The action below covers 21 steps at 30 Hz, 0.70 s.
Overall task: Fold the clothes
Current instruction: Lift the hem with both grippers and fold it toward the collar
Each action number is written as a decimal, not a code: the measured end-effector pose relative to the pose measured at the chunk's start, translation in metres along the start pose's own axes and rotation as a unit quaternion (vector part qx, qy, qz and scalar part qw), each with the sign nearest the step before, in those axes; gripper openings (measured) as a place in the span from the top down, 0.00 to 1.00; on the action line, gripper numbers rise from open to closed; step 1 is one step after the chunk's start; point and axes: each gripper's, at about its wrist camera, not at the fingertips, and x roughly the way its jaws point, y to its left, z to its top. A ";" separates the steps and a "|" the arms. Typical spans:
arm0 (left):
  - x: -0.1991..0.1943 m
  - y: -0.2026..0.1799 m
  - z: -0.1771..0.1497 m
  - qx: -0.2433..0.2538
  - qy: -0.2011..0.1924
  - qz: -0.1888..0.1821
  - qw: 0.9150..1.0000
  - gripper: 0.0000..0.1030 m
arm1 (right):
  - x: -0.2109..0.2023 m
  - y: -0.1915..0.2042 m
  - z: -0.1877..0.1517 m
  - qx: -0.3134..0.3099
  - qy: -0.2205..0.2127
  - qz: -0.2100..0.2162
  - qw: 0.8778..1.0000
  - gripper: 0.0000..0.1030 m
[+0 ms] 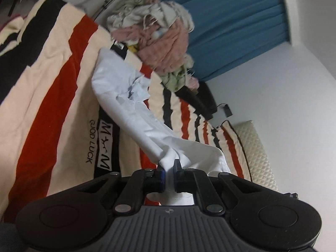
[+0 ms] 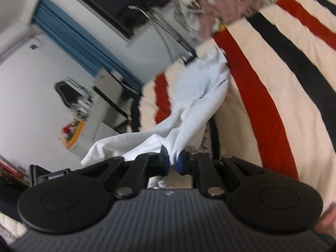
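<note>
A pale blue-white garment [image 1: 134,105] hangs stretched above the striped bed cover [image 1: 52,96]. My left gripper [image 1: 169,172] is shut on one bunched edge of it. In the right wrist view the same garment [image 2: 193,96] runs away from my right gripper [image 2: 173,163], which is shut on another bunched edge. Its far end trails on the bed cover [image 2: 273,79]. Both views are tilted and the right one is blurred.
A heap of pink, green and white clothes [image 1: 159,42] lies on the bed beyond the garment, also showing in the right wrist view [image 2: 220,2]. A blue curtain [image 1: 235,27] and white wall stand behind. A quilted cream pillow [image 1: 256,153] lies at the bed's edge.
</note>
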 end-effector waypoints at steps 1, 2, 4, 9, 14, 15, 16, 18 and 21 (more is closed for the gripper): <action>-0.011 0.003 -0.009 -0.003 0.005 0.003 1.000 0.93 | -0.002 0.003 -0.002 -0.001 -0.002 0.006 1.000 0.89; -0.021 0.006 -0.019 -0.006 0.011 0.007 1.000 0.93 | -0.003 0.003 -0.008 0.001 -0.001 0.010 1.000 0.89; -0.042 0.011 -0.037 -0.012 0.024 0.014 1.000 0.93 | -0.007 -0.004 -0.027 0.009 0.014 0.012 1.000 0.89; -0.048 0.067 -0.096 -0.076 0.083 0.047 0.993 0.93 | -0.002 -0.036 -0.088 0.060 0.065 -0.001 0.996 0.89; -0.011 0.091 -0.086 -0.094 0.095 0.064 0.989 0.93 | 0.018 -0.059 -0.102 0.112 0.086 -0.012 0.990 0.89; -0.003 0.095 -0.080 -0.095 0.095 0.065 0.989 0.93 | 0.022 -0.061 -0.096 0.117 0.083 -0.014 0.990 0.89; 0.007 0.100 -0.071 -0.092 0.093 0.066 0.989 0.93 | 0.025 -0.062 -0.090 0.120 0.081 -0.014 0.989 0.89; 0.027 0.100 -0.045 -0.088 0.082 0.072 0.990 0.93 | 0.037 -0.063 -0.072 0.121 0.072 -0.014 0.990 0.89; 0.061 0.097 -0.003 -0.076 0.066 0.088 0.991 0.93 | 0.064 -0.063 -0.039 0.115 0.052 -0.012 0.992 0.89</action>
